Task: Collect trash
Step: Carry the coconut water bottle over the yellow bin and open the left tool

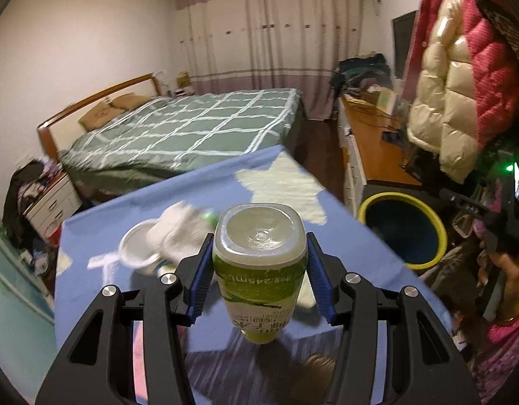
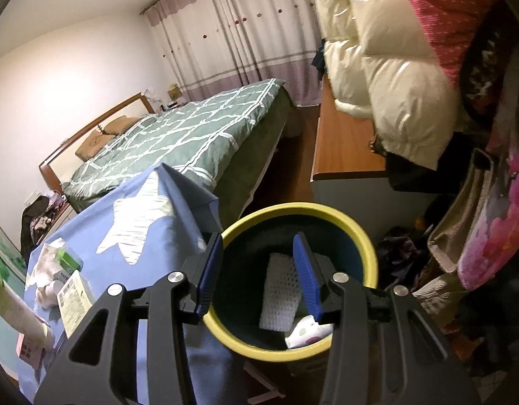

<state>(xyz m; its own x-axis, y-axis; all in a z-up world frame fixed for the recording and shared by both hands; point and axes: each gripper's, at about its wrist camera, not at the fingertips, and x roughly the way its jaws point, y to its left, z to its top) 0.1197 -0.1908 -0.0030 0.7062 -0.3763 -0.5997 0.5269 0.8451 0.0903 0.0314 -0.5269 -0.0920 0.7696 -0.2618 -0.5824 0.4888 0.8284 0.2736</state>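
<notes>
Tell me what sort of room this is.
A lived-in bedroom: a bed with a green checked quilt, closed curtains behind it, and puffy jackets hanging by a wooden dresser.

Looking into a bedroom with white walls (image 1: 90,33). Seeing a bed (image 1: 192,125) wearing a green checked cover, striped curtains (image 1: 269,27) hanging behind it, a long wooden dresser (image 1: 370,148) standing by the dark floor (image 2: 286,175), puffy coats (image 2: 394,77) hanging above.

Bottle (image 1: 259,270) between the left gripper (image 1: 259,271) pads above the tabletop (image 1: 343,253), cup (image 1: 138,249) behind-left, bin (image 2: 293,280) right of tabletop, bed (image 1: 192,128) behind.
</notes>
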